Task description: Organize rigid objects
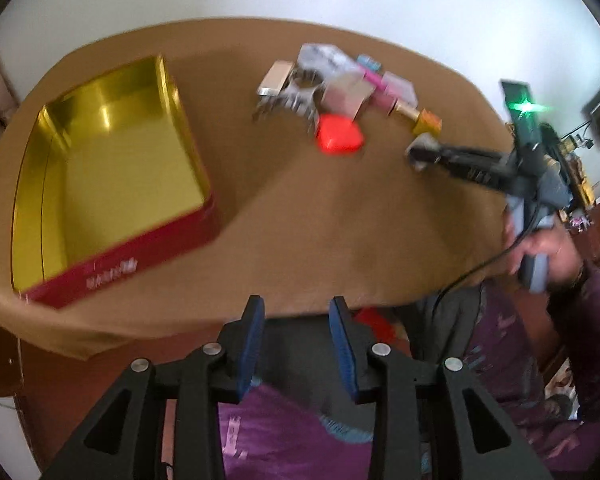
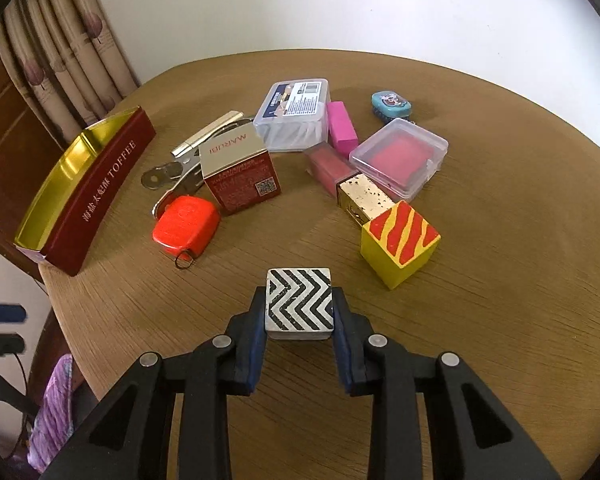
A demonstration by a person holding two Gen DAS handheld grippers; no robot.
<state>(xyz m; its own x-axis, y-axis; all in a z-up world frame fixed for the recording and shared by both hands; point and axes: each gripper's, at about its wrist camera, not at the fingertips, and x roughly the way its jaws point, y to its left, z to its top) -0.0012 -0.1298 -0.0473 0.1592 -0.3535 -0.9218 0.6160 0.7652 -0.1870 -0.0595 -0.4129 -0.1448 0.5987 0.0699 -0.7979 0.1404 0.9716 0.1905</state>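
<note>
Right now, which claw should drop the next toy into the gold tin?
The right claw, probably. It is already shut on the zigzag block. The left claw holds nothing and hangs at the table's near edge; the gold tin is empty.

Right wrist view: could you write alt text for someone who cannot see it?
The right gripper is shut on a black-and-white zigzag cube on a round wooden table. Behind it lie a yellow-and-red striped cube, a red tape measure, small boxes and an open toffee tin.
</note>
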